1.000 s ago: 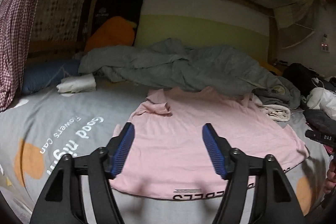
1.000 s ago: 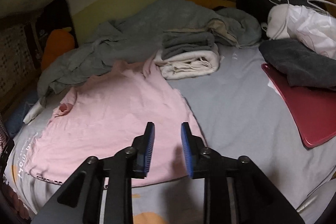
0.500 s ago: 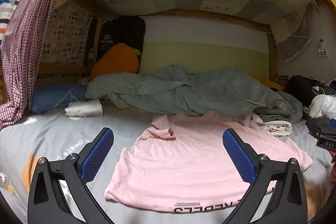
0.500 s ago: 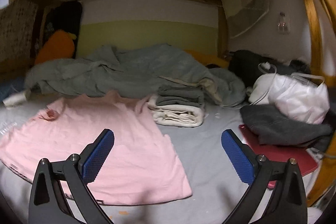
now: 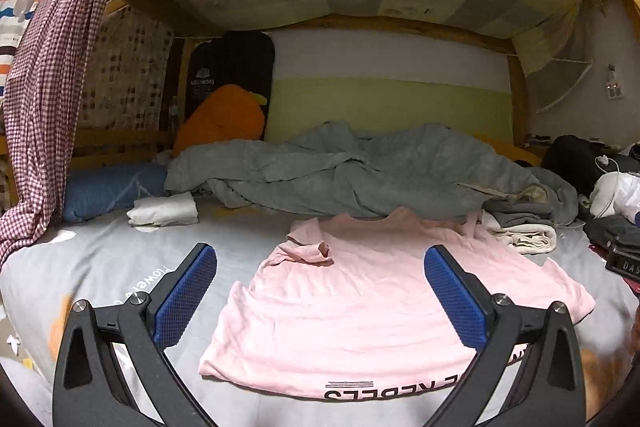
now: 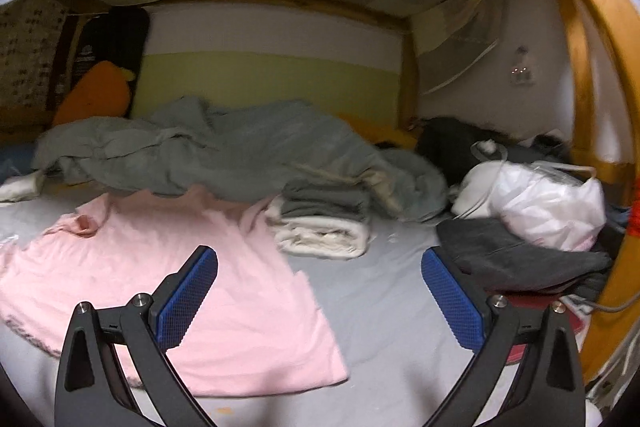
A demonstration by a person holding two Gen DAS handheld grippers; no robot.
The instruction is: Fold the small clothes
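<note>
My left claw (image 5: 320,291) is wide open and holds nothing. My right claw (image 6: 319,289) is too. The pink shirt (image 5: 380,307) lies flat on the bed (image 5: 120,267), at twelve o'clock from my left claw.

Read on the pink T-shirt (image 5: 360,307), along its hem at the lower middle of the left wrist frame: black capitals seen upside down, something like "REBELS", the first letters hidden behind a gripper finger, with a small block of thin lines beside them. Found on the grey bedsheet (image 5: 120,267) at lower left: white script "Flowers", partly covered. Made out on the black cushion (image 5: 232,67) at upper left centre: a small white emblem over "LEOOKING", blurred and uncertain. Seen on a black device (image 5: 624,265) at the right edge: "DAS", cut off. Nothing legible in the right wrist frame.
</note>
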